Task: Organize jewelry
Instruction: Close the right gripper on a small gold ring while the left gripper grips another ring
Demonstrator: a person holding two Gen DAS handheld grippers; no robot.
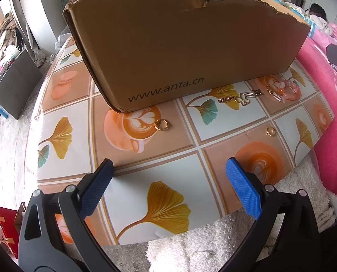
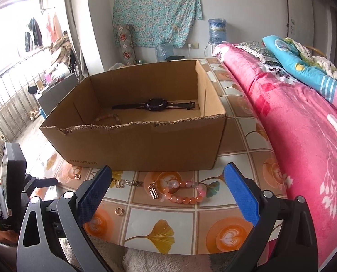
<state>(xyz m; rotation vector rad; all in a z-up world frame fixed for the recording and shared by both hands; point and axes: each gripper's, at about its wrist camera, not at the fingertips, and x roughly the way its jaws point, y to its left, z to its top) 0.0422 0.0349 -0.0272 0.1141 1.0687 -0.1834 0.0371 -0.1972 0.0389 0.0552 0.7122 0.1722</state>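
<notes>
Blue-padded fingers of the left gripper [image 1: 168, 165] and right gripper [image 2: 168, 172] stand wide, holding nothing. Outstanding on the bench [image 2: 159, 213]: gold ring [image 2: 119, 211] at 9 o'clock, pink bead bracelet [image 2: 184, 192], gold chain [image 2: 125, 183], second ring [image 2: 77, 176]. Stowed in the cardboard box [image 2: 145, 145] at 12 o'clock: black watch [image 2: 155, 104], bead bracelet [image 2: 107, 118]. Task judged partly complete.

Watch [image 2: 154, 104] inside box [image 2: 145, 145], bead bracelet [image 2: 184, 192] before box

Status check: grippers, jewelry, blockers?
Both hand-held grippers, left and right, open, empty. Watch in cardboard box; pink bead bracelet, two rings on table. No blockers.
</notes>
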